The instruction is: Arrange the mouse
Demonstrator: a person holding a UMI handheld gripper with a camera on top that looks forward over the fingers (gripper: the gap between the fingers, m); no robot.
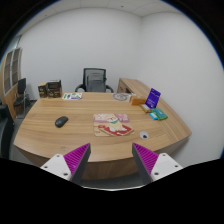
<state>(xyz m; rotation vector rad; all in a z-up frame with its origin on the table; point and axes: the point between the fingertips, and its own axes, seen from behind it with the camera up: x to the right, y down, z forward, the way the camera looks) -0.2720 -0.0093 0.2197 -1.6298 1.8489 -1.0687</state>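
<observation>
A small black mouse (61, 121) lies on the left part of a wooden conference table (85, 140), well beyond my fingers and to their left. A pink patterned mat (112, 124) lies near the table's middle, right of the mouse and ahead of the fingers. My gripper (111, 160) is open and empty, held high above the table's near edge. Its two fingers with magenta pads (74, 158) stand wide apart with nothing between them.
A purple standing card (152, 98) and a teal object (158, 115) sit on the table's right side. Papers (72, 96) and a small object (122, 97) lie at the far end. Black office chairs (94, 79) stand behind the table and at its left.
</observation>
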